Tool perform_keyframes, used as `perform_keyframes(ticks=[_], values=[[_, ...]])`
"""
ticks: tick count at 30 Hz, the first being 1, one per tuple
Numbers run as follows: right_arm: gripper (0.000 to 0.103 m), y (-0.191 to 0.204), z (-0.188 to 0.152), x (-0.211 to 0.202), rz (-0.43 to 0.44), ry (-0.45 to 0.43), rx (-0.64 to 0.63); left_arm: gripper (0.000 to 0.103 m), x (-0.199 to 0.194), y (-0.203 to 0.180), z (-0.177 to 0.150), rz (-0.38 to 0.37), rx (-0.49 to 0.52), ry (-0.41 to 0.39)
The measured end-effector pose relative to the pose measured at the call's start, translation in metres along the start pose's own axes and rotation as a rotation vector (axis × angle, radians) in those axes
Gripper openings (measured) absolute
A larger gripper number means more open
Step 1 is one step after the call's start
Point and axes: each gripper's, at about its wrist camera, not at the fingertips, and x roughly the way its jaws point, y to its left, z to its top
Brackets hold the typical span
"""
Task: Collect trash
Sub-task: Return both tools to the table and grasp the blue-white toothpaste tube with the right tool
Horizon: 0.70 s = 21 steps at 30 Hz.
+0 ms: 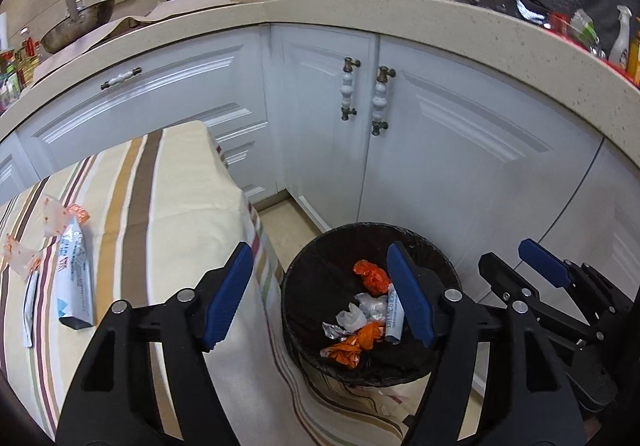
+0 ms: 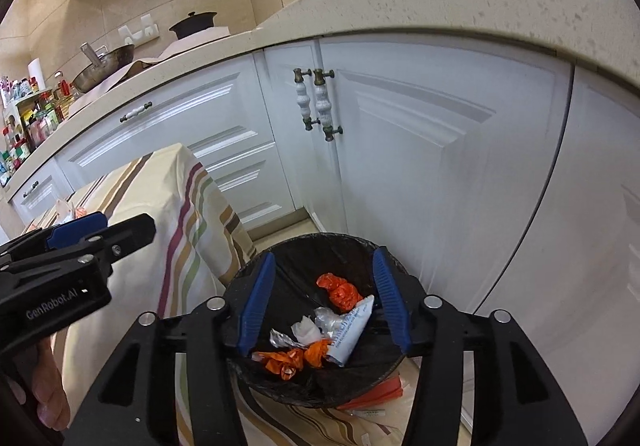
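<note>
We hold both tools over a round bin lined with a crinkled black plastic bag (image 1: 320, 258), which stands on the floor between a table draped in a cream cloth with brown, tan and maroon stripes (image 1: 180, 206) and glossy white panelled cabinet doors (image 1: 460, 174). Our left gripper (image 1: 324, 294), black plastic with ribbed blue pads, has its jaws parted with nothing between them; our right gripper (image 2: 324, 298) likewise stands apart and empty above the bin's mouth. Inside the bin lie a crumpled glossy red wrapper (image 2: 338, 288), a white-and-blue soft tube (image 2: 352, 326), a wad of clear film (image 2: 306, 328), scrunched silver foil (image 2: 280, 338) and twisted orange wrappers (image 2: 296, 358), all heaped together on the bag's bottom. On the tablecloth, well apart from the bin, a flat white-and-blue pouch (image 1: 76, 274) lies beside translucent wrappers with orange print (image 1: 56, 218). A speckled beige stone counter (image 1: 280, 14) curves above the cabinets.
</note>
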Motion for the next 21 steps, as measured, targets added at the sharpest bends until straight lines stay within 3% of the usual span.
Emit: perform_keyframes(ticks=[12, 21], values=[[0.06, 0.069, 0.016, -0.021, 0.102, -0.07, -0.068, 0.077, -0.06, 0.072, -0.008, 0.128, -0.086, -0.129], [0.063, 0.133, 0.02, -0.027, 0.189, -0.087, -0.151, 0.08, -0.1, 0.151, -0.029, 0.24, -0.226, -0.162]])
